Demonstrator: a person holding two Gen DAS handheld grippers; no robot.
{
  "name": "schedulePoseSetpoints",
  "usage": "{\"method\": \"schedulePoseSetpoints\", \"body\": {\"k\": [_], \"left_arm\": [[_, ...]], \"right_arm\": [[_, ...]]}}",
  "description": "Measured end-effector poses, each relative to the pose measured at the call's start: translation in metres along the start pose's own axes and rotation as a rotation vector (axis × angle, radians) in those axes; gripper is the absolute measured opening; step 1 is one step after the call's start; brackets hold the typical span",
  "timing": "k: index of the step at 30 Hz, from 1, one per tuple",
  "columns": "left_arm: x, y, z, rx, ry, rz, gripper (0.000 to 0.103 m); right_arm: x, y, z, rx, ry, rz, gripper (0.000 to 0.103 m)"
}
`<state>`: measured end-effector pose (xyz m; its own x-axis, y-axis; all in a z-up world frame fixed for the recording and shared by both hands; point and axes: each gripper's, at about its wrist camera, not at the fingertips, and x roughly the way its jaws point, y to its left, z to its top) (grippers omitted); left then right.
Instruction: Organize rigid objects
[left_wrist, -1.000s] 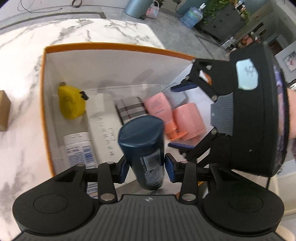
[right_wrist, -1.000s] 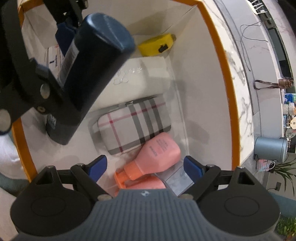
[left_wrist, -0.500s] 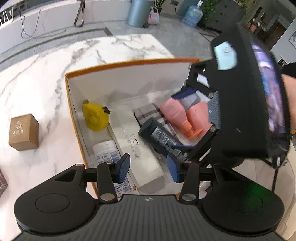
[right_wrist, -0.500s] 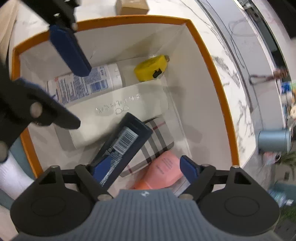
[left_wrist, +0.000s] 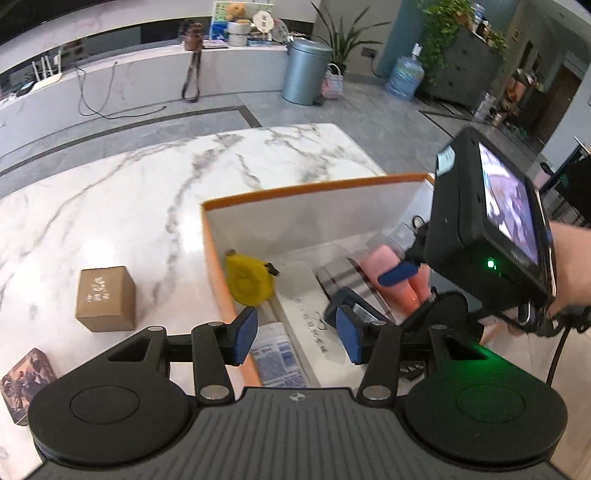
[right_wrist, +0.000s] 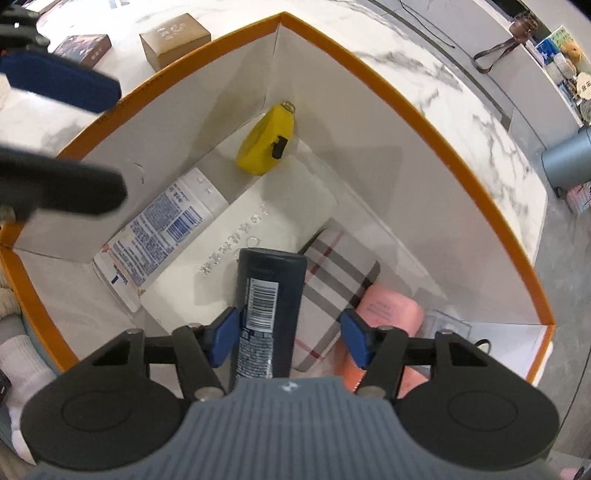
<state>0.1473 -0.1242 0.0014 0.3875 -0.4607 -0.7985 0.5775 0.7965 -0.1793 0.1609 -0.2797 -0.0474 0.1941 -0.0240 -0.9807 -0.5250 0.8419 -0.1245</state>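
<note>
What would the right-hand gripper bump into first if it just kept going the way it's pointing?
Most likely the dark blue bottle, which lies between the right gripper's jaws inside the orange-rimmed box. The jaws have just been closing; the left pad looks about on the bottle, the right one stands clear. Depth is hard to judge.

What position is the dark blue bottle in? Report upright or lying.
Lying. The dark blue bottle rests on its side, barcode up, across the white case and plaid case inside the orange-rimmed box.
</note>
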Motion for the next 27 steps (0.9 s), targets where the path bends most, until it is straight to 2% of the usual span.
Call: {"method": "schedulePoseSetpoints", "body": {"k": [1,2,4,7,11,13,15,21,22,23,24,27], "left_arm": [[-0.002,0.001,0.0,-0.002,-0.002,0.002,0.058],[-0.002,0.002,0.0,-0.004,-0.003,0.003,0.058],[-0.002,0.005,-0.002,-0.006,-0.002,0.002,0.058],[-0.002,0.005,-0.004,-0.005,0.004,0.0,0.058],[0.002,0.006,-0.005,-0.007,0.008,-0.004,0.058],[0.003,0.006,-0.005,-0.006,0.011,-0.002,0.058],[0.002,0.006,-0.005,-0.007,0.01,-0.002,0.058],[0.0,0.012,-0.005,-0.018,0.003,0.007,0.058],[-0.001,0.013,-0.005,-0.019,0.002,0.008,0.058],[-0.002,0.014,-0.005,-0.021,0.001,0.01,0.058],[-0.003,0.015,-0.006,-0.024,0.0,0.011,0.058],[-0.005,0.017,-0.006,-0.03,-0.006,0.009,0.058]], "right_arm": [[0.005,0.002,0.007,-0.001,0.003,0.008,0.056],[0.006,0.003,0.007,-0.003,0.006,0.016,0.047],[0.011,0.006,0.008,-0.018,0.009,0.036,0.041],[0.008,0.014,0.008,-0.095,0.005,0.025,0.041],[-0.007,0.024,0.003,-0.245,-0.034,0.093,0.04],[-0.01,0.021,0.007,-0.248,-0.032,0.115,0.039],[-0.012,0.02,0.012,-0.264,-0.008,0.162,0.04],[-0.011,0.018,0.02,-0.275,0.046,0.215,0.04],[-0.011,0.015,0.022,-0.258,0.059,0.244,0.046],[-0.011,0.013,0.024,-0.234,0.071,0.279,0.06],[-0.013,0.011,0.025,-0.208,0.067,0.313,0.064],[-0.017,0.011,0.029,-0.181,0.018,0.323,0.06]]}}
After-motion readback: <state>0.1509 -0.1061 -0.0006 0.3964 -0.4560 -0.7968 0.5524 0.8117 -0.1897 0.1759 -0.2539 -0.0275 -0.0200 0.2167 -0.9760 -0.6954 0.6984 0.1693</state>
